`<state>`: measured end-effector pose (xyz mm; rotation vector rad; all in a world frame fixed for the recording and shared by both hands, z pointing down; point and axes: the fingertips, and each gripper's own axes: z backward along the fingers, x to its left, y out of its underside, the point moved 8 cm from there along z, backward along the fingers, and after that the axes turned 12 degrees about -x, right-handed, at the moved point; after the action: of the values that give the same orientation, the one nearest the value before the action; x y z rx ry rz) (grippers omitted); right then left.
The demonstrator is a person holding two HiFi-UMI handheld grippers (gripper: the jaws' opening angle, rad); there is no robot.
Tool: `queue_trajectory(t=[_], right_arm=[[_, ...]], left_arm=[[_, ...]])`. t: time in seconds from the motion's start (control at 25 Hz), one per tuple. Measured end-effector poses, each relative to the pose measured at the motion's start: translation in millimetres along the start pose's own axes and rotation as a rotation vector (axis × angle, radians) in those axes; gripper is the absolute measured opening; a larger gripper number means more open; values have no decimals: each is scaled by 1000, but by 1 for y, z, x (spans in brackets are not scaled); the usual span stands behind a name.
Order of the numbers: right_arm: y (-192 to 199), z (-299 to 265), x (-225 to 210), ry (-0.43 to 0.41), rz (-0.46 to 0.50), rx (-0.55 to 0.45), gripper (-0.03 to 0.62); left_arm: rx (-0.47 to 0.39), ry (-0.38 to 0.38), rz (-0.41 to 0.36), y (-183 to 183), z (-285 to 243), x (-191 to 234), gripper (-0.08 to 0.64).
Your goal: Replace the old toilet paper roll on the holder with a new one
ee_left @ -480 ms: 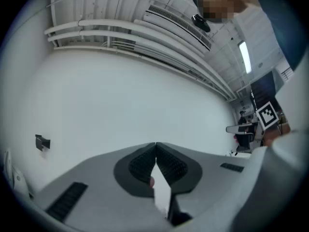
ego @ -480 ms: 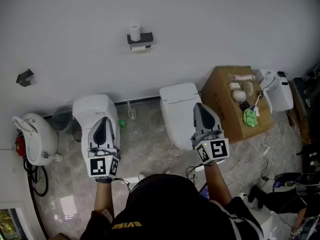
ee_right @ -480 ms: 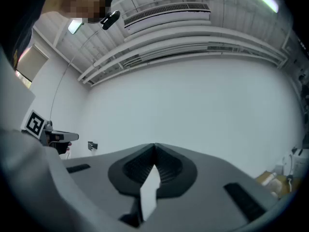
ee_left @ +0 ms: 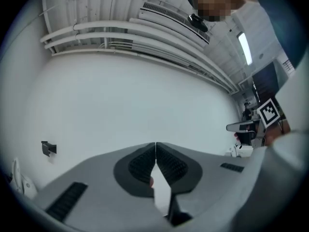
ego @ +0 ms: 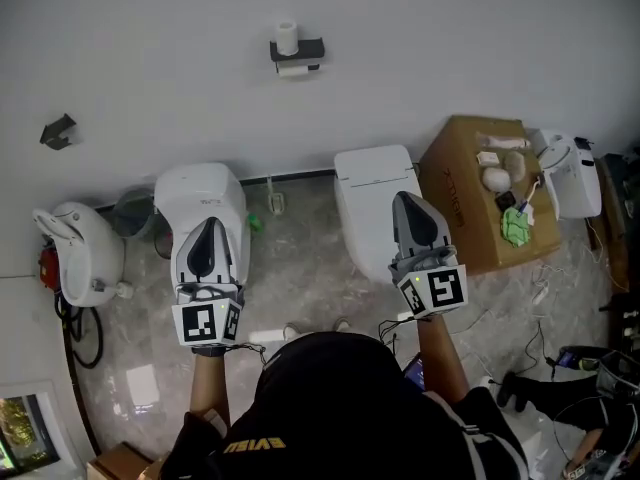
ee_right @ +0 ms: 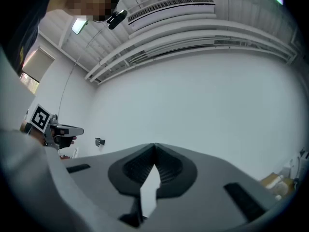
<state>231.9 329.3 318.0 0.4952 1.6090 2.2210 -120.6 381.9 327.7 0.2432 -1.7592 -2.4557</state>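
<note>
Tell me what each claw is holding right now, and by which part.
Nothing is held. The left claw and the right claw are both shut, tips together, with nothing between them.

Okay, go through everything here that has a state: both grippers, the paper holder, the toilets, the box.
left gripper: shut, empty.
right gripper: shut, empty.
toilet paper roll: upright on top of the holder.
holder: on the wall, white paper showing beneath.
left toilet: lid down.
right toilet: lid down.
cardboard box: closed, small things on top.
</note>
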Motion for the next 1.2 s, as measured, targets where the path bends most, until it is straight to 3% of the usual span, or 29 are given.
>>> queue_trajectory(t=[0.32,0.6,0.8,1.08,1.2], right_arm=[[0,3,4,-7,8,4,-5],[0,5,0,-22,8,14,-5],[2,6,3,-18,12,20,2],[-4,7,1,-22,31,13,41],[-5,7,1,-23,28,9,57]], left_arm=[[25,-1,-47,5,12,4,12],[-46,-22,-73,-8,13,5,14],[-33,-14,-73,-7,14,6,17],[-17,7,-69,-6,14,1,171],[-33,40,-8,-8,15,1,215]])
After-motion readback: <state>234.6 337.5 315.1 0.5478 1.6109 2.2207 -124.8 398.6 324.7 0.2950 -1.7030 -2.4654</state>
